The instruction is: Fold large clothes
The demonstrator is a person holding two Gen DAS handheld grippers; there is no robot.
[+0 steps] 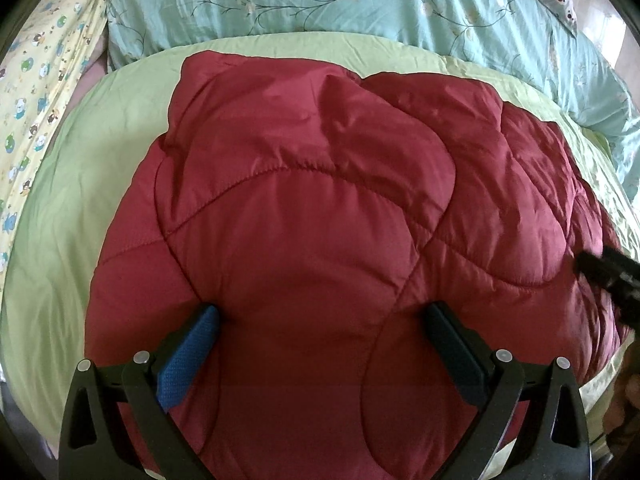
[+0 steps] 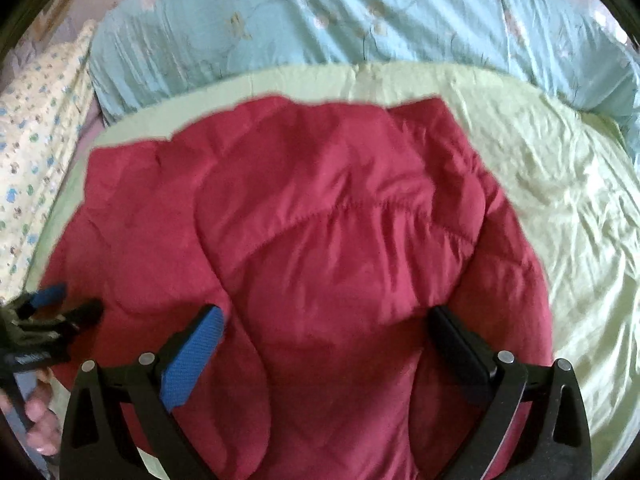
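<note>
A large dark red quilted jacket (image 1: 304, 208) lies partly folded on a light green sheet (image 1: 64, 200), with one padded layer turned over the middle. My left gripper (image 1: 320, 316) is open just above its near part, holding nothing. The jacket also fills the right wrist view (image 2: 332, 240). My right gripper (image 2: 326, 316) is open over its near edge, empty. The right gripper's tip shows at the right edge of the left wrist view (image 1: 608, 272). The left gripper shows at the left of the right wrist view (image 2: 52, 308), held by a hand.
A pale blue floral duvet (image 1: 328, 0) is bunched along the far side of the bed. A yellow printed cloth (image 1: 36, 92) lies at the far left. Wrinkled green sheet (image 2: 568, 208) lies to the right of the jacket.
</note>
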